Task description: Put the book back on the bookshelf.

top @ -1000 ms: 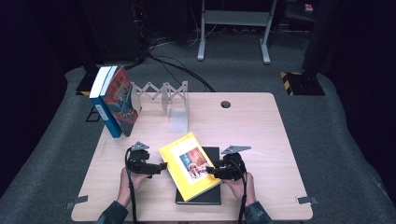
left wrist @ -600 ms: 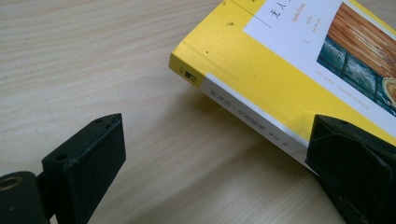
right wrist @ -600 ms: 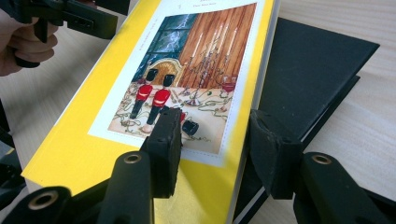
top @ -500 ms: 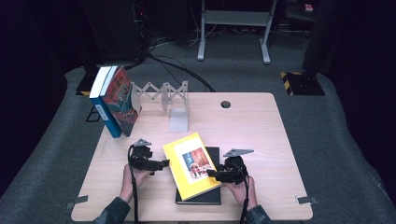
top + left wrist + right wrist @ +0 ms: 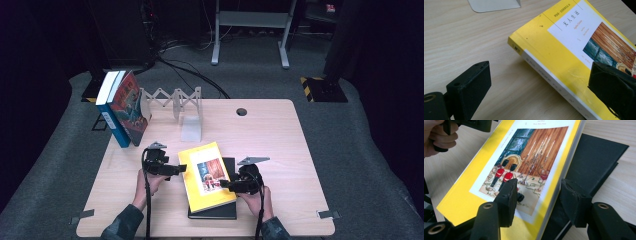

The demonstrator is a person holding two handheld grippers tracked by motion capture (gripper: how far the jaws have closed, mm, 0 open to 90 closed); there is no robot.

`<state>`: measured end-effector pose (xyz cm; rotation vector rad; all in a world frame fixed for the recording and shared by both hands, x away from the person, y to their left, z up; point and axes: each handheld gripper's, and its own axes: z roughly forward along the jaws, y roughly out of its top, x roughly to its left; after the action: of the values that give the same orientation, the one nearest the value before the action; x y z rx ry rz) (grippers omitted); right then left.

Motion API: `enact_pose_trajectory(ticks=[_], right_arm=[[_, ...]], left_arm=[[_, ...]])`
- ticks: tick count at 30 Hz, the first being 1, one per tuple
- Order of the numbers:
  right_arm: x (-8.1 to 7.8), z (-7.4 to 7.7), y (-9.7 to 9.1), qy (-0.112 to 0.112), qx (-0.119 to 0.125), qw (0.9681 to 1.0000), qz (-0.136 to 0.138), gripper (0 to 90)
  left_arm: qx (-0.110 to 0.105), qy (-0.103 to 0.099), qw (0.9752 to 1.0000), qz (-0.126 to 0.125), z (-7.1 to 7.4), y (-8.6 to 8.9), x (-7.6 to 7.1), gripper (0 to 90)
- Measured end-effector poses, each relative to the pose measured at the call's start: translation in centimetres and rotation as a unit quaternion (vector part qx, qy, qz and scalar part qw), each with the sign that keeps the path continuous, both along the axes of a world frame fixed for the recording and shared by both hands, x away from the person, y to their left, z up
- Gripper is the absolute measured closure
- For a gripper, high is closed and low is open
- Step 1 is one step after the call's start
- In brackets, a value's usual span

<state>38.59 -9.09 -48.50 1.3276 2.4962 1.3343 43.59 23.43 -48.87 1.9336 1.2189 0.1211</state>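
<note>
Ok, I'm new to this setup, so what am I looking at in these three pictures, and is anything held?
No robot here: a person holds a two-jaw gripper in each hand at a wooden table. The high view looks down from above the person's side. The other two pictures come from cameras riding on each gripper, looking along its black jaws.

On the table a yellow book lies askew on a black book. At the far left two books stand by a folding rack and a white bookend.

The left gripper is open at the yellow book's left edge, gripping nothing. The right gripper straddles the book's right edge, one jaw over the cover, the other off to the side with a gap. Its jaws have just been opening, so nothing is firmly held.
</note>
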Motion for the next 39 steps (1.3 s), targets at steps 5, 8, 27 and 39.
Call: enact_pose_trajectory(ticks=[5,8,27,39], right_arm=[[0.1,-0.1,0.5,-0.006,0.0,1.0,0.003,48.4],[0.1,-0.1,0.8,-0.006,0.001,1.0,0.007,48.6],[-0.2,-0.2,1.8,-0.011,0.0,0.9999,0.011,49.5],[0.1,-0.2,2.8,-0.011,0.002,0.9994,0.031,50.2]], left_arm=[[-0.006,0.014,0.9999,-0.006,-0.6,-0.3,0.8,3.8],[-0.008,0.023,0.9995,-0.018,-0.9,-0.6,1.0,3.9],[-0.034,0.023,0.9989,-0.02,-1.0,-1.0,1.2,7.9],[0.063,-0.029,0.9975,-0.01,2.1,-1.6,0.5,21.2]])
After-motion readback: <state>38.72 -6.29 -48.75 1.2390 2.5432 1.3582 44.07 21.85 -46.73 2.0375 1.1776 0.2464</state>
